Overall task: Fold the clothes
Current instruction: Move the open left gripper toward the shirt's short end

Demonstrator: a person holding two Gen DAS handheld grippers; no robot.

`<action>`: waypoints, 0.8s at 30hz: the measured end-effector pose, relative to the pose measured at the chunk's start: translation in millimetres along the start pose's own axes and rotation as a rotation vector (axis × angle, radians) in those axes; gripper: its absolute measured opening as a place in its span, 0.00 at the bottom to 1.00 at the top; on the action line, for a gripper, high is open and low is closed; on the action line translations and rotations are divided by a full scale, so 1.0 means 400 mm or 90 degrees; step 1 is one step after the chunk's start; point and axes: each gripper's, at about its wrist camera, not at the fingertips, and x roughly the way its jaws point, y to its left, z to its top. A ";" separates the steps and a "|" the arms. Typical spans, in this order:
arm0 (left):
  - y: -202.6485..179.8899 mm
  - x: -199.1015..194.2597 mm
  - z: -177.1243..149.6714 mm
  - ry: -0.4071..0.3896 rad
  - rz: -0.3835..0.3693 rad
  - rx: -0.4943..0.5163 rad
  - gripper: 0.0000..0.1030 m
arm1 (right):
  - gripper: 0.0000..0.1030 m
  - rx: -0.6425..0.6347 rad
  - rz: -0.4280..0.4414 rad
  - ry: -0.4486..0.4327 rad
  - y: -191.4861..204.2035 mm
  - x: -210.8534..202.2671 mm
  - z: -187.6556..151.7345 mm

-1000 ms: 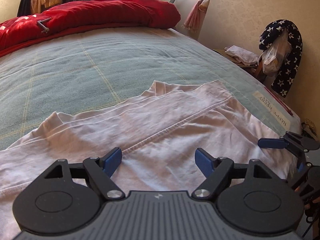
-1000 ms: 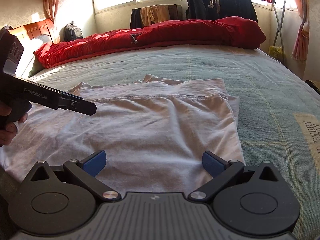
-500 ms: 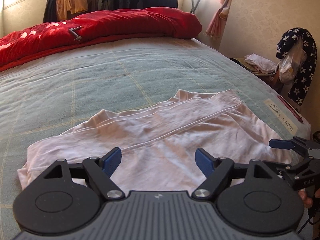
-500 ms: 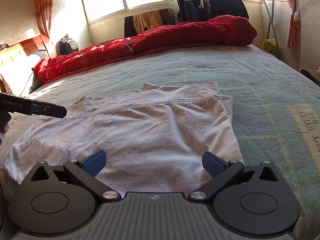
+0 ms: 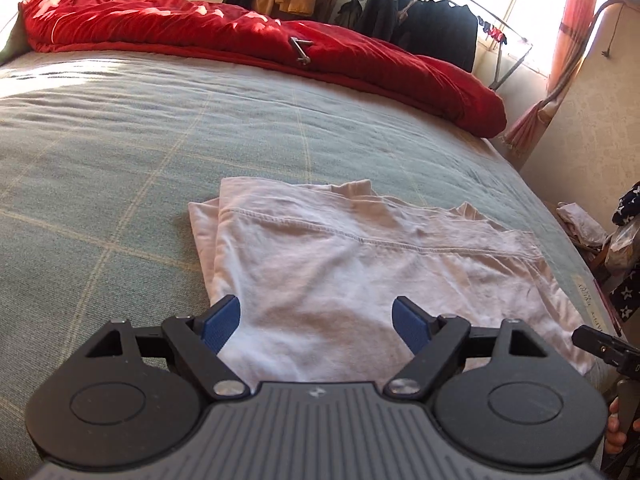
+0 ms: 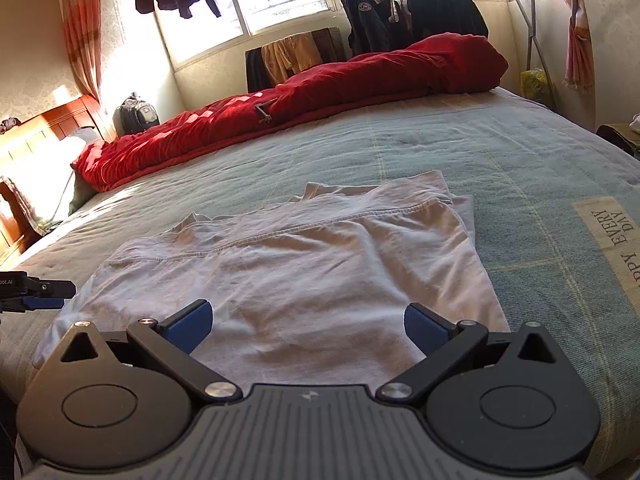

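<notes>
- Pale pink garment [image 5: 360, 276] lay folded flat on my side of the blue-green bedspread [image 5: 120, 152], its stitched hem running across it.
- On the left, my left gripper [image 5: 316, 320] hung above the garment's near edge, its blue pads wide apart and nothing between them.
- On the right, my right gripper [image 6: 308, 324] hovered over the same cloth, released and empty.
- Behind the garment, a red duvet [image 6: 320, 96] was bunched along the bed's far side.
</notes>
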 end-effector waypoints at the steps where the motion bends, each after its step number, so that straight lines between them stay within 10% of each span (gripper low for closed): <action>1: -0.001 0.008 0.005 -0.003 -0.010 -0.002 0.81 | 1.00 0.001 0.001 0.003 0.005 -0.001 -0.001; 4: -0.002 0.048 0.022 -0.004 -0.030 -0.010 0.81 | 1.00 -0.011 -0.001 0.002 0.020 -0.011 -0.004; 10: 0.036 0.103 0.027 0.006 0.096 -0.034 0.79 | 1.00 -0.015 -0.024 -0.005 0.020 -0.036 -0.006; 20: -0.018 -0.034 -0.039 0.017 -0.033 0.017 0.82 | 1.00 0.019 -0.021 0.022 0.006 0.005 -0.016; 24: -0.011 -0.028 -0.089 0.046 0.013 -0.001 0.82 | 1.00 0.017 -0.019 0.029 0.011 0.012 -0.023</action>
